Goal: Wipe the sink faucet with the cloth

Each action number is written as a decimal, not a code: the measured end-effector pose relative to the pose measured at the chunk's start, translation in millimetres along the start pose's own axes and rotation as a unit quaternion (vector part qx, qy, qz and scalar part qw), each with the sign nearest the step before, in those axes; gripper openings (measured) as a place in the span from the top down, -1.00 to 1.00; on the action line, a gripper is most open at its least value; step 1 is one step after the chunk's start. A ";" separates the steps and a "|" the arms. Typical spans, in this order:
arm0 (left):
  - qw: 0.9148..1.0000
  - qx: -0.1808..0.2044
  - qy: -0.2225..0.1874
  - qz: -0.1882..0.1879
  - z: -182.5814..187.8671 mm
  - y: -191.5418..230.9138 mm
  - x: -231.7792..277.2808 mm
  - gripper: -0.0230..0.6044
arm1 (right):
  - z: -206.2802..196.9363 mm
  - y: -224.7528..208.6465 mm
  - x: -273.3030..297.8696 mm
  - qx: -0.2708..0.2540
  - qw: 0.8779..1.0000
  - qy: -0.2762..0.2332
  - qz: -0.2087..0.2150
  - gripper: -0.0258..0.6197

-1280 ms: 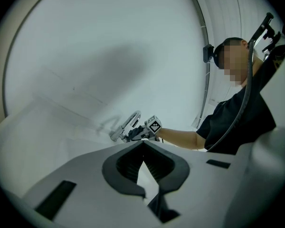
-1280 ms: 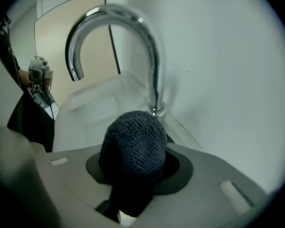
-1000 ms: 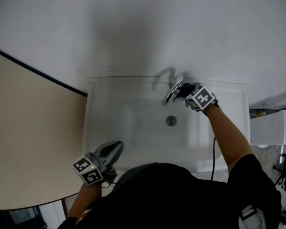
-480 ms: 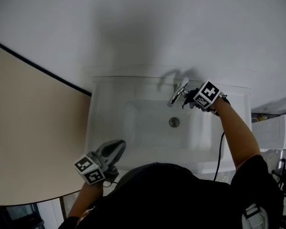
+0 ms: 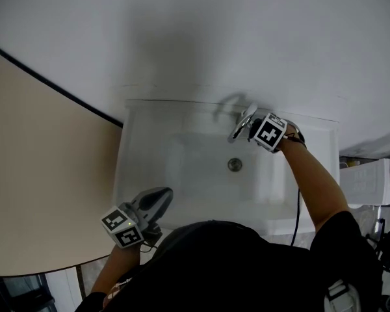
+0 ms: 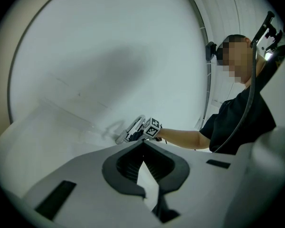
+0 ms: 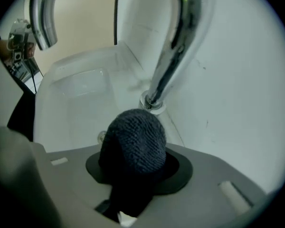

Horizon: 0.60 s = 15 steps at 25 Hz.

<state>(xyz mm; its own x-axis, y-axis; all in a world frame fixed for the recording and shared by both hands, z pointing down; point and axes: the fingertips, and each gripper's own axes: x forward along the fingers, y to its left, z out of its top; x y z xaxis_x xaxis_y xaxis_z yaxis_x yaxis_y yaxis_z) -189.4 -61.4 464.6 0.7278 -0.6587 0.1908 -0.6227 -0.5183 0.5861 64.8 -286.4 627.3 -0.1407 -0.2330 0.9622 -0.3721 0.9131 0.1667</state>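
A white wall point(image 5: 195, 38) backed the white sink point(image 5: 188, 168). I had the right gripper point(image 5: 252, 130) clamped on a balled dark knit cloth point(image 7: 133, 141), just beside the chrome faucet point(image 7: 173, 56) base. My left gripper point(image 5: 162, 197) sat jaws together, empty, at the sink's front edge.

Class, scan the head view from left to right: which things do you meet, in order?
Left claw → sink drain → right claw, gripping the dark cloth → white crate.
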 end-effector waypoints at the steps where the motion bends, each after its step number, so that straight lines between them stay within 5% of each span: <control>1: 1.000 0.003 -0.001 0.000 1.6 -1.6 -1.5 0.93 | -8.4 -6.1 -5.8 0.013 1.000 0.017 0.001 0.48; 4: 1.000 0.010 -0.008 0.005 4.3 -2.5 -10.8 0.93 | -53.5 -45.7 -23.3 0.042 0.996 0.063 -0.040 0.48; 5: 1.000 0.008 -0.010 0.008 3.5 -1.6 -14.2 0.93 | -64.7 -53.7 -27.0 0.072 0.996 0.042 -0.037 0.48; 7: 1.000 0.002 -0.010 0.011 -0.3 2.1 -18.2 0.93 | -72.5 -39.5 -27.3 0.160 0.985 -0.049 0.034 0.48; 11: 1.000 -0.012 -0.003 0.007 -7.6 5.2 -13.9 0.93 | -73.5 33.8 -8.5 0.272 0.934 -0.152 0.177 0.48; 13: 1.000 -0.017 0.001 0.002 -9.1 1.5 -7.7 0.93 | -57.9 63.2 2.9 0.322 0.894 -0.205 0.234 0.48; 15: 1.000 -0.017 0.005 -0.002 -9.4 -4.4 -0.8 0.93 | -40.1 66.4 11.5 0.376 0.850 -0.271 0.249 0.48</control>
<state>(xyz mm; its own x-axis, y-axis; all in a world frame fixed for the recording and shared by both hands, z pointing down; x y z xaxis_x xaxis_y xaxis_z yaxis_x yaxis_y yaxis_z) -184.5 -53.5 469.3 0.7336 -0.6504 0.1968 -0.6099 -0.5024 0.6129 75.3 -215.1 658.0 -0.7792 -0.1862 0.5985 -0.5954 0.5183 -0.6138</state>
